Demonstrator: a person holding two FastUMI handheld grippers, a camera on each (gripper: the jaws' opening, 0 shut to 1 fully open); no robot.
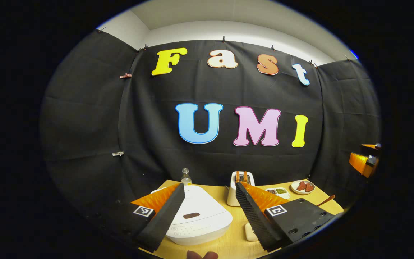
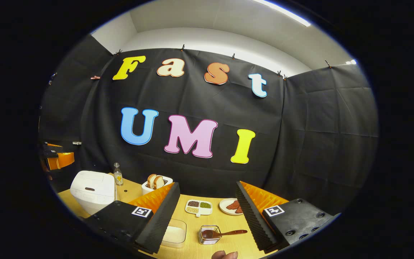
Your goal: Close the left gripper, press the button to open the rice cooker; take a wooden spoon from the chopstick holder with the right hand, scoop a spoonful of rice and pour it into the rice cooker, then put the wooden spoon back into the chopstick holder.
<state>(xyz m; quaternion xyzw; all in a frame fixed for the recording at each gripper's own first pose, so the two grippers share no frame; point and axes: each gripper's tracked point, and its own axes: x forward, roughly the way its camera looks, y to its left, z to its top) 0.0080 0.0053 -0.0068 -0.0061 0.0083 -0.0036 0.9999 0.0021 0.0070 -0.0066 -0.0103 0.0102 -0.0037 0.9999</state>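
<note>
Both tongs released: left tongs (image 1: 210,212), right tongs (image 2: 207,212). White rice cooker (image 1: 199,216) lid down; wooden spoon (image 2: 223,233) lying across holder (image 2: 208,235).

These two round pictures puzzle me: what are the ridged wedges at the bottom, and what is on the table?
No robot here: a person holds a two-finger gripper in each hand, and a camera rides on each one. The wedges are each gripper's own fingers. The left gripper hangs open above the closed white rice cooker. The right gripper is open too, holding nothing, above a container of rice and a small holder with the wooden spoon resting in it. Farther back on the wooden table stand a toaster with bread, a bottle, a divided dish and a plate.
</note>
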